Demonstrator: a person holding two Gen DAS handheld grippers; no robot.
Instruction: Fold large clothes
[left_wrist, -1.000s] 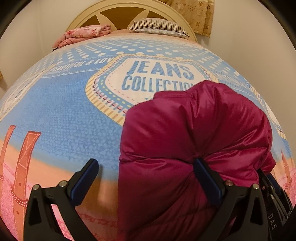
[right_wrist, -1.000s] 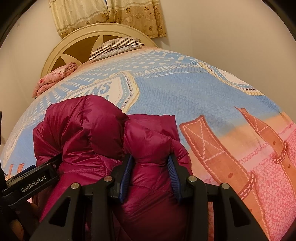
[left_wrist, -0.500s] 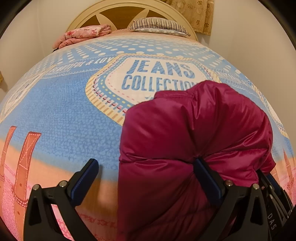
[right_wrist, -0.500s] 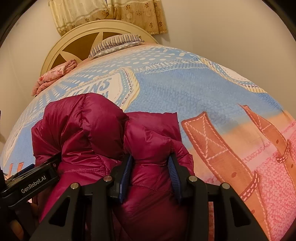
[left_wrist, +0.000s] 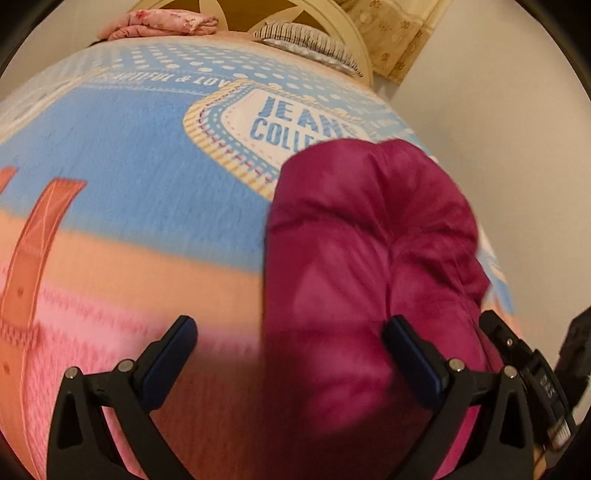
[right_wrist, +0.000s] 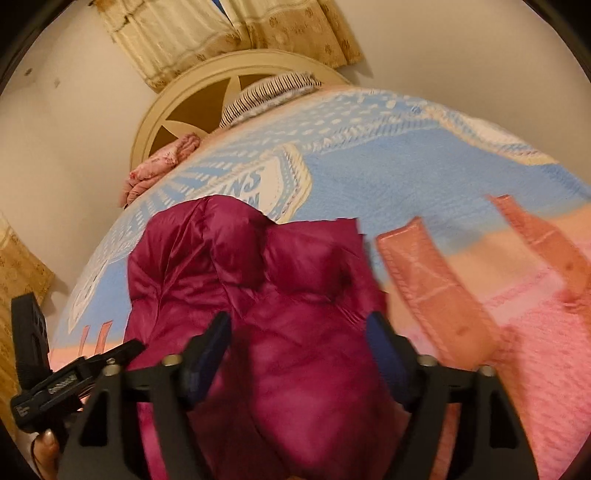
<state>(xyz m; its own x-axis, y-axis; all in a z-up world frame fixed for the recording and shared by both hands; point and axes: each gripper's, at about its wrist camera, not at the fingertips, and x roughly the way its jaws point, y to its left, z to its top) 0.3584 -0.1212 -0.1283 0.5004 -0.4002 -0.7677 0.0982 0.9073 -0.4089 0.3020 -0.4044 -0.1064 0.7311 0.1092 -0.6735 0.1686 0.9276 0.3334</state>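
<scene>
1. Your right gripper (right_wrist: 299, 345) had its jaws spread apart, having just been opening, with the magenta puffer jacket (right_wrist: 258, 288) bulging between them; its blue pads (right_wrist: 208, 345) no longer pinched the fabric.
2. Your left gripper (left_wrist: 291, 354) stood wide open, its right-hand pad (left_wrist: 410, 350) against the jacket's (left_wrist: 369, 258) side and the other pad over the bare blanket (left_wrist: 122, 177), so it gripped nothing.
3. You could read "JEANS COLLECTION", partly covered by the jacket, on the blanket's cream badge (left_wrist: 280, 114), and part of "BEAUTIFUL & LOVE" above it; lettering on the other gripper's body was too blurred to read.
4. You had the jacket lying bunched on the blanket near the bed's foot, just below the badge.
5. You saw shiny, quilted, puffy nylon on the jacket; the blanket looked fleecy, printed in blue, peach and pink with brown belt straps (right_wrist: 436, 291).
6. You had a striped pillow (right_wrist: 269, 92), a folded pink floral cloth (left_wrist: 162, 24) and a round cream headboard (right_wrist: 177, 107) at the far end.
</scene>
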